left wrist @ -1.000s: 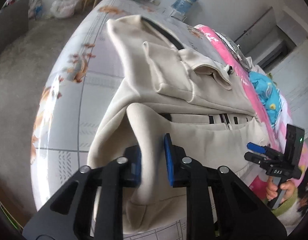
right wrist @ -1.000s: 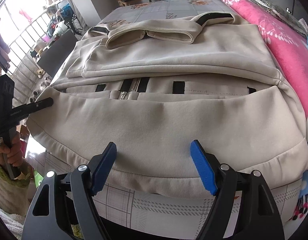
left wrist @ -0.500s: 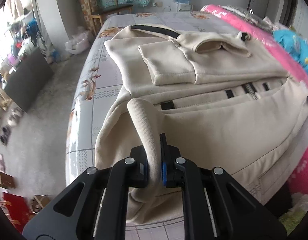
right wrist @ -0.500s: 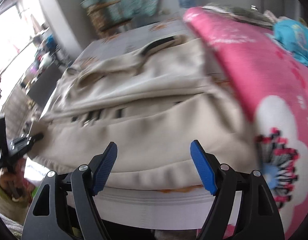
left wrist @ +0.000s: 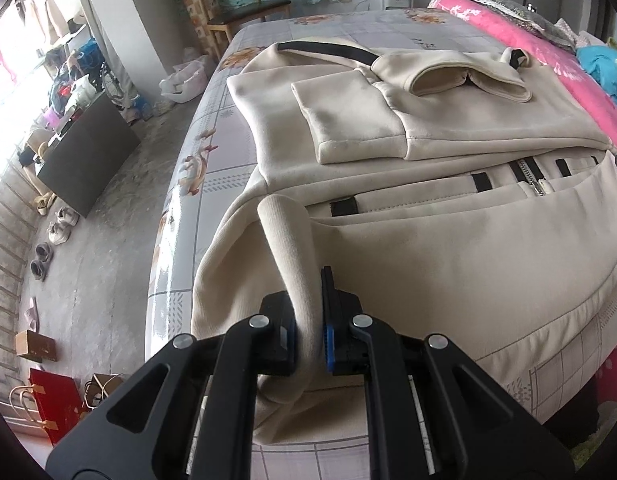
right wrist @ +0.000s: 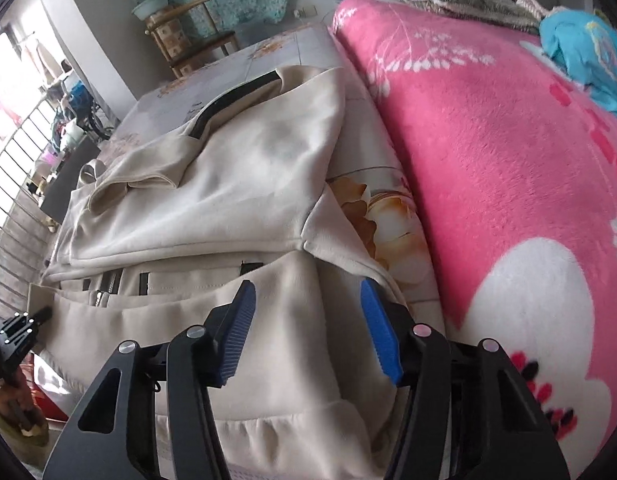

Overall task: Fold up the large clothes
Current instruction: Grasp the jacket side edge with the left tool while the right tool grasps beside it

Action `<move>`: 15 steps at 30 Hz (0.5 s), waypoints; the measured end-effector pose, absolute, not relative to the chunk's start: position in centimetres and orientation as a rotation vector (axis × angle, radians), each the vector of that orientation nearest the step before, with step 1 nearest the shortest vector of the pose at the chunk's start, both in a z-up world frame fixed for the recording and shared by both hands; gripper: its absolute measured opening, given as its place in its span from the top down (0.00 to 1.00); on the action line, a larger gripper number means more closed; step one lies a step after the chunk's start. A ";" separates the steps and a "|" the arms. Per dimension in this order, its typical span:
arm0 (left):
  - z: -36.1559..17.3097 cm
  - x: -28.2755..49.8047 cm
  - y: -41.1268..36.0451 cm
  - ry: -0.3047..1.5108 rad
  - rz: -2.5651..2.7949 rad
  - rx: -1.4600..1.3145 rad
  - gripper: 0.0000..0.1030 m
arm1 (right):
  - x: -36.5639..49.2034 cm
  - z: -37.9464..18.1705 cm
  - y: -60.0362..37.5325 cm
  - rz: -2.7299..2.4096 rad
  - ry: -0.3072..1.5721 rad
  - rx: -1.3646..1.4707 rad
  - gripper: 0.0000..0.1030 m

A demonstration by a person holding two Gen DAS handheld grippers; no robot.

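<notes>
A large cream zip jacket point(left wrist: 448, 240) lies on the bed, its upper part with a sleeve folded over the body. My left gripper point(left wrist: 310, 320) is shut on the ribbed hem at the jacket's near left corner, which rises in a fold between the blue pads. In the right wrist view the same jacket point(right wrist: 244, 184) fills the left half. My right gripper point(right wrist: 308, 316) hovers over its near right corner, jaws closing with cream cloth lying between and under the pads point(right wrist: 378, 332), which do not press it. The left gripper point(right wrist: 18, 330) shows at the far left edge.
The bed point(left wrist: 212, 160) has a pale floral sheet. A pink fleece blanket point(right wrist: 508, 168) runs along the right of the jacket with a blue cloth point(right wrist: 584, 52) on it. Floor point(left wrist: 88, 240), shoes, a dark cabinet and red bags lie to the left. A wooden chair point(left wrist: 244, 12) stands beyond the bed.
The left gripper closed on the hem fold and swung round to face along the bed. The right gripper slid rightward to the jacket's right corner and its jaws narrowed.
</notes>
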State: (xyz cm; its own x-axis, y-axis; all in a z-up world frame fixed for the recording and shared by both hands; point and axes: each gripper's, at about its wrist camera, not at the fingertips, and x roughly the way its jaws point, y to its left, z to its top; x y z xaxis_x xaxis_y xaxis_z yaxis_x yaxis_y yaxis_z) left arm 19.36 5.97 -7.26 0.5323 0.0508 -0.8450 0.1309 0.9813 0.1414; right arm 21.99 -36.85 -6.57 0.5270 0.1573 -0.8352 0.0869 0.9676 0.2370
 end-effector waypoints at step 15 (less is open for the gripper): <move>-7.2 19.8 6.1 1.043 -0.038 0.170 0.90 | 22.9 -6.7 -35.3 0.034 1.089 0.188 0.54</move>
State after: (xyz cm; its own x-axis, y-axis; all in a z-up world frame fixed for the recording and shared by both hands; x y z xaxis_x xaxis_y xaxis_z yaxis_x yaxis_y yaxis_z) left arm 19.84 6.10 -7.24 0.5047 0.0495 -0.8619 0.1120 0.9862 0.1222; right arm 22.92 -35.33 -6.73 0.4646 0.1197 -0.8774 0.0654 0.9835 0.1688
